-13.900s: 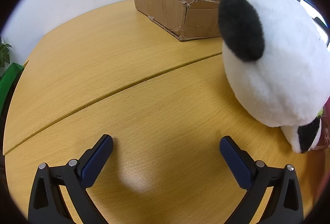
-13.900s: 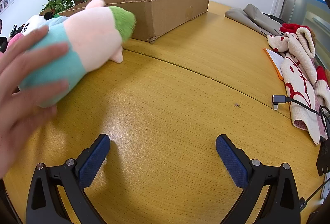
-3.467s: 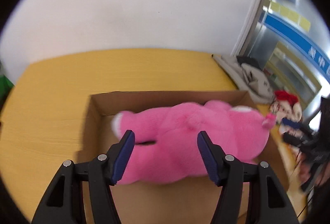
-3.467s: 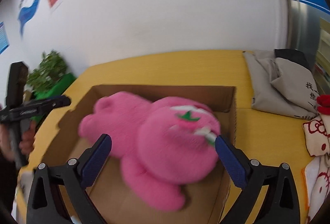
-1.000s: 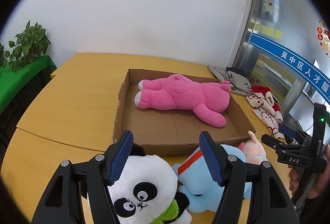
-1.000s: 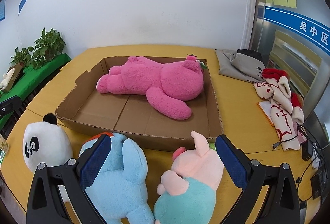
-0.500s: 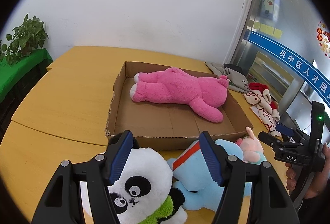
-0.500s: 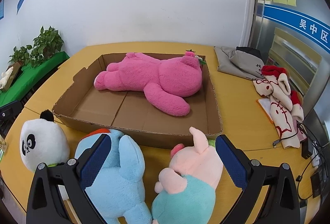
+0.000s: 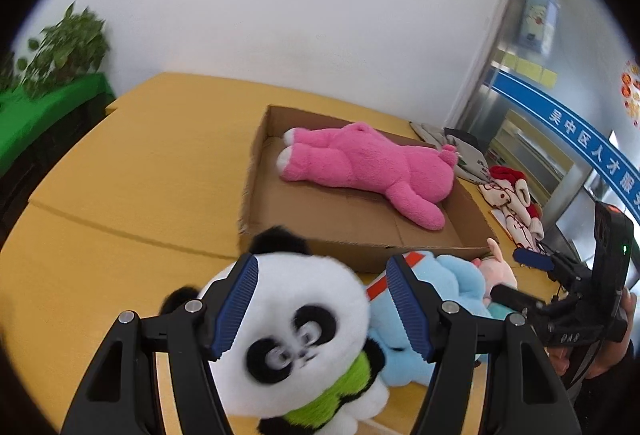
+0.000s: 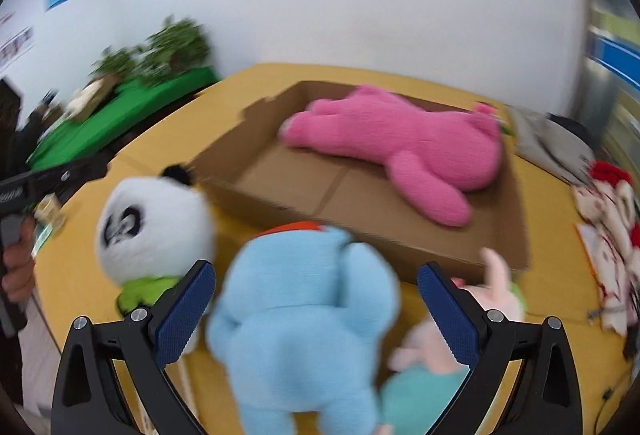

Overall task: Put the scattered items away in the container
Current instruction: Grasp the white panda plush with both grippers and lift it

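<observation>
Fingers apart on both: left gripper (image 9: 322, 309) straddling the panda plush (image 9: 298, 335), right gripper (image 10: 316, 313) framing the blue plush (image 10: 304, 319), nothing clamped. Both plushes upright at the bench's near edge, just before the cardboard box (image 9: 362, 225) holding the pink bear (image 9: 370, 169).

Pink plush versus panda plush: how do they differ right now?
The pink plush lies stretched out inside the cardboard box; the panda plush sits outside on the table, in front of the box. The pink plush is long and one colour; the panda plush is round, black-and-white with green. Both are soft toys.
</observation>
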A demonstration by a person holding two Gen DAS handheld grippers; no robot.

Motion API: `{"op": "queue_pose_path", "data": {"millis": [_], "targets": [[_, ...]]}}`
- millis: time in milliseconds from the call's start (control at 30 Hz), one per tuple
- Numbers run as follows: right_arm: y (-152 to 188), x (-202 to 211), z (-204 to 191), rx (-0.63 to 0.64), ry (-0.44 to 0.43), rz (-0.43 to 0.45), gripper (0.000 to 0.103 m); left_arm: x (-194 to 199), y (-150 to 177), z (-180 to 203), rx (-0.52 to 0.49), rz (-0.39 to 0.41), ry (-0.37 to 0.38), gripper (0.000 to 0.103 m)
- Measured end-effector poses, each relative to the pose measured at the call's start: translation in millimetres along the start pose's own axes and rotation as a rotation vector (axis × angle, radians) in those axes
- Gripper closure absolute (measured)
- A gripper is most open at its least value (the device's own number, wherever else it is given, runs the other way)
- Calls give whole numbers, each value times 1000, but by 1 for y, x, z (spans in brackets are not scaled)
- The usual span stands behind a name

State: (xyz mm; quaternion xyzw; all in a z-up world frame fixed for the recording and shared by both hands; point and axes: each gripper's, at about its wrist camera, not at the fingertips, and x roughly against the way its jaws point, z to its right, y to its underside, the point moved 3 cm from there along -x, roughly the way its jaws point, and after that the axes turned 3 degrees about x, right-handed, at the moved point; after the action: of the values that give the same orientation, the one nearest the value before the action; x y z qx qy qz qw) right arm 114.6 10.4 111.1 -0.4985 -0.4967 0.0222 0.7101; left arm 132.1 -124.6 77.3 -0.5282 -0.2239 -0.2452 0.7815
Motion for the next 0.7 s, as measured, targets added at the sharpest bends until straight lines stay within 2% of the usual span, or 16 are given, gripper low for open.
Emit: {"op": "queue_pose_path", "data": {"millis": [133, 367, 500, 600, 633, 667, 700], "targets": [[-7, -20, -49, 80, -153, -13, 0, 10, 19, -40, 83, -16, -20, 37], [-18, -70, -95, 128, -313, -83, 0, 9, 44, -96, 208, -64, 20, 37], [-22, -100, -110, 182, -341, -136, 0, -4, 54, -115, 263, -83, 109, 37], [-27, -117, -109, 166, -375, -169, 0, -24, 67, -130, 331, -123, 200, 36], [-30, -121, -107, 149, -393, -178, 0, -30, 71, -134, 355, -135, 235, 32], [-32, -125, -105, 138, -403, -186, 0, -36, 75, -138, 386, -145, 284, 23], [-34, -129, -104, 130, -416, -192, 0, -43, 79, -141, 413, -155, 329, 22]]}}
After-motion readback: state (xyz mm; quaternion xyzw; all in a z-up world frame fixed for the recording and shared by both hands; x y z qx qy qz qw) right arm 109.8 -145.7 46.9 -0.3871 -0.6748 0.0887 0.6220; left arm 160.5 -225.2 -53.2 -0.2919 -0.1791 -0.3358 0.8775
